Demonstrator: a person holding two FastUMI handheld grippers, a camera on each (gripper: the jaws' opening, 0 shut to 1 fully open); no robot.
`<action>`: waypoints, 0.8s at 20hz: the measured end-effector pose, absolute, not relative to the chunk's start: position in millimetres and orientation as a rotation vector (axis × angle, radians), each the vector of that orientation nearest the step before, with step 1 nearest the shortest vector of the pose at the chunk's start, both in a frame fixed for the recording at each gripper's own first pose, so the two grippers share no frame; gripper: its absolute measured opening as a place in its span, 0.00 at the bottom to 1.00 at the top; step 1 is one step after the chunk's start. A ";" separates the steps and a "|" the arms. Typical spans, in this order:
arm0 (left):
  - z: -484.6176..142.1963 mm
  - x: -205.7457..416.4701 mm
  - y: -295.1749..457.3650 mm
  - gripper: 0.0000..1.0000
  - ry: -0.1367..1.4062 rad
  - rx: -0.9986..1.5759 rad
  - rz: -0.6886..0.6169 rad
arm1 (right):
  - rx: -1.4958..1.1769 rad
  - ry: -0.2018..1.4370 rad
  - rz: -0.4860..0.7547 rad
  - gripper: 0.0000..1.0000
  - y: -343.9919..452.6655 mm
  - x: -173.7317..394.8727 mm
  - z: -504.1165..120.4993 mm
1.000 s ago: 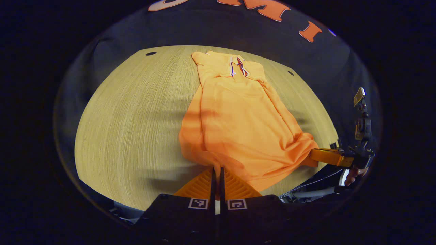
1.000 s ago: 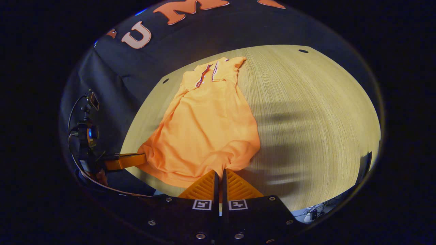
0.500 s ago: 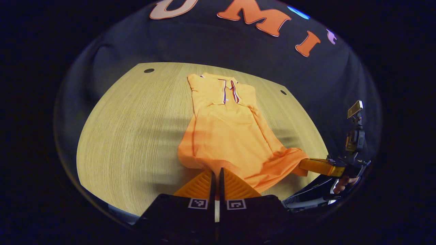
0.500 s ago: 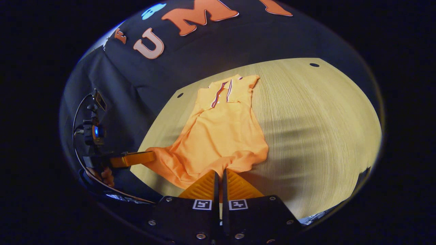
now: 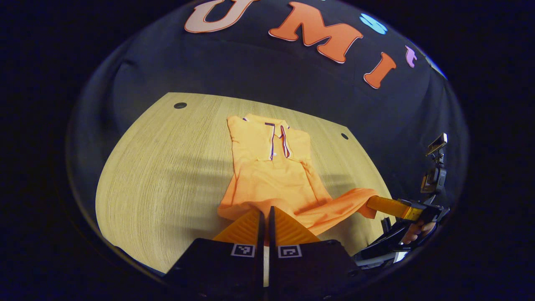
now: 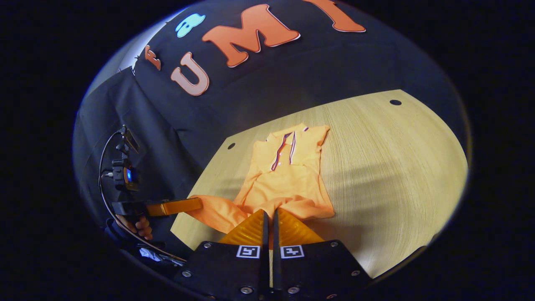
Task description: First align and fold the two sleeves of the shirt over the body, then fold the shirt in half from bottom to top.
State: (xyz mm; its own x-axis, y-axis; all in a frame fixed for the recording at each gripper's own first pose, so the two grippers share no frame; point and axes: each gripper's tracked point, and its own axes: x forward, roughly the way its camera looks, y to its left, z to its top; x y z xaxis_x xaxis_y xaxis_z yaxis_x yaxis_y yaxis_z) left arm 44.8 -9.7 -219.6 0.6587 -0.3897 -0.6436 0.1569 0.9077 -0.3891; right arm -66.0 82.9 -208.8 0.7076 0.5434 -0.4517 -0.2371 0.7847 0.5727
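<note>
**Hem lifted off the counter, bottom-to-top fold under way**

While both grippers pinch the bottom edge of the shirt [image 5: 271, 167], the hem has risen over the last second: earlier it lay bunched low on the counter [image 5: 159, 175] near the lower edge of each view, and now it hangs raised between the two grippers, with the collar sitting lower in both frames as the cameras have tilted up and the booth wall takes more of the upper half. This suggests the sleeve folds are done, since the body lies as a narrow strip with no sleeve spread out to either side, and the final fold from bottom to top has begun.

In the left gripper view, the left gripper [image 5: 264, 214] sits at bottom centre, its fingers pressed together on the near hem corner. The right gripper [image 5: 378, 203] shows at the right of that frame, clamped on the opposite corner, the cloth drawn out toward it. In the right gripper view the same gripper [image 6: 269, 215] holds the hem at bottom centre, and the left gripper [image 6: 184, 206] appears at the left, held by a hand [image 6: 140, 225].

The collar end rests flat on the counter at mid-frame, beyond the fingers in both views.
</note>
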 end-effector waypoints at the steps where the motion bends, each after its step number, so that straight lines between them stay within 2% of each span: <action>1: -215.5 53.8 -10.4 0.05 0.789 -0.311 -0.318 | 0.507 0.640 0.446 0.04 81.7 -56.3 -205.9; 4: -203.6 87.4 -10.2 0.03 0.765 -0.308 -0.323 | 0.489 0.625 0.435 0.04 74.7 -33.6 -194.0; 8: -192.8 139.3 -3.8 0.05 0.744 -0.311 -0.327 | 0.469 0.614 0.413 0.04 75.8 10.3 -183.1; 16: -199.8 257.2 6.0 0.06 0.741 -0.288 -0.356 | 0.446 0.624 0.329 0.04 80.2 106.6 -184.1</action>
